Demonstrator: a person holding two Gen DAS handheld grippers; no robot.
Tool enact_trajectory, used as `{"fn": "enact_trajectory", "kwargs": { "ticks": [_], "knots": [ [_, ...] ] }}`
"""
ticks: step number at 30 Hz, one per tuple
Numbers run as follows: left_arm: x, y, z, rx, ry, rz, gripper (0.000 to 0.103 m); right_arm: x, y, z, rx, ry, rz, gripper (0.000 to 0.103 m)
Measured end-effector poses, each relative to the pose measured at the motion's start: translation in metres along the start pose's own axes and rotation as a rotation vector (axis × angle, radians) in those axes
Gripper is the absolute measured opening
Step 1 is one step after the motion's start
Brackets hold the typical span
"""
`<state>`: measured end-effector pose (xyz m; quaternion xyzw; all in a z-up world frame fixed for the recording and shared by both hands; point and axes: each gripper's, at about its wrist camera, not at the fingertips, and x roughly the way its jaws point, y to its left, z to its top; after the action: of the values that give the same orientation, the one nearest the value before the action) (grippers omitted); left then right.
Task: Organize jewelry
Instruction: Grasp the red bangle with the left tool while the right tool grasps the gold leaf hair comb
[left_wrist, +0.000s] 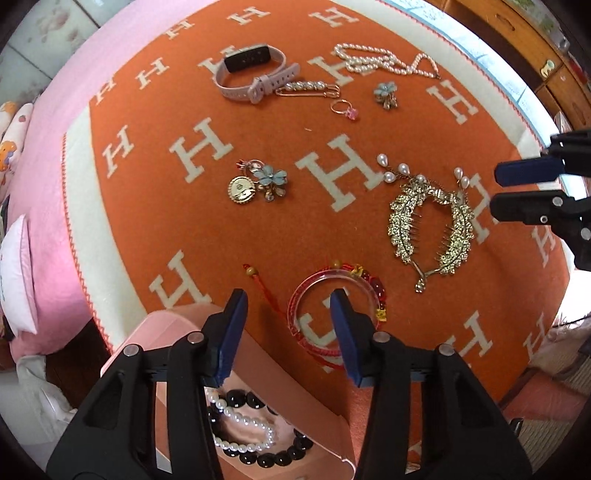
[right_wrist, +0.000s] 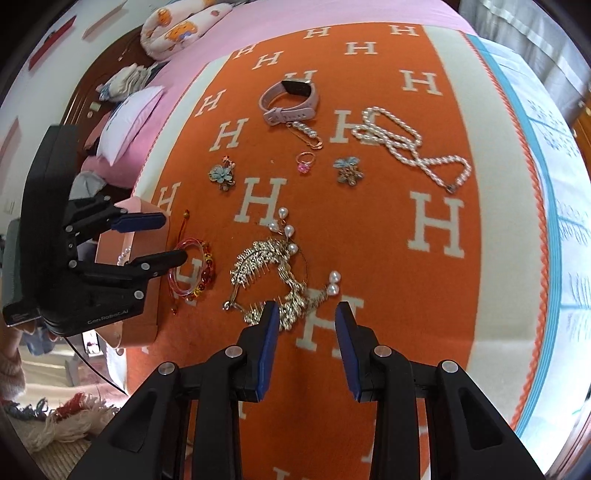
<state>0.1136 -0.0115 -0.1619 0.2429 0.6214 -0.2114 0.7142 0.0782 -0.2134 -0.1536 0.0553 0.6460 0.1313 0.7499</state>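
Observation:
Jewelry lies spread on an orange blanket (left_wrist: 280, 229) with white H letters. My left gripper (left_wrist: 290, 301) is open and empty, above a red bangle with red cord (left_wrist: 295, 314), next to a pink box (left_wrist: 173, 328) that holds a pearl and black bead bracelet (left_wrist: 255, 439). My right gripper (right_wrist: 306, 314) is open and empty, just over the near edge of a gold leaf hair comb with pearls (right_wrist: 266, 266). The comb also shows in the left wrist view (left_wrist: 432, 225). Farther off lie a lilac smart band (left_wrist: 251, 74), a pearl necklace (right_wrist: 410, 144), a pearl pin (left_wrist: 310, 88), a pink-stone ring (right_wrist: 304, 162), and two blue flower brooches (right_wrist: 221, 175), (right_wrist: 347, 170).
The blanket lies on a pink bedspread (right_wrist: 229, 22) with pillows (right_wrist: 125, 122) at its far left. The pink box (right_wrist: 129, 251) stands at the blanket's left edge. A wooden drawer unit (left_wrist: 535, 44) is at the far right. Fringed fabric (right_wrist: 70, 417) lies below the bed edge.

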Motion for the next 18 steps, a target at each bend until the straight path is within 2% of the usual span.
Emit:
{"fn": "enact_trajectory", "kwargs": {
  "ticks": [6,11,14,16,18],
  "knots": [
    [0.016,-0.005,0.007,0.020,0.036,0.001,0.041,0.015,0.014,0.013,-0.094,0.005,-0.006,0.032],
    [0.020,0.000,0.011,-0.001,0.045,-0.040,0.040,0.030,0.030,0.022,-0.193,0.019,-0.039,0.027],
    [0.023,0.005,0.014,-0.023,0.057,-0.100,0.025,0.040,0.039,0.022,-0.251,0.030,-0.074,0.023],
    [0.023,0.005,0.014,-0.034,0.061,-0.098,0.021,0.048,0.045,0.022,-0.299,0.040,-0.110,0.019],
    [0.024,0.006,0.014,-0.043,0.060,-0.097,0.008,0.056,0.050,0.019,-0.332,0.043,-0.152,0.013]
  ]
}}
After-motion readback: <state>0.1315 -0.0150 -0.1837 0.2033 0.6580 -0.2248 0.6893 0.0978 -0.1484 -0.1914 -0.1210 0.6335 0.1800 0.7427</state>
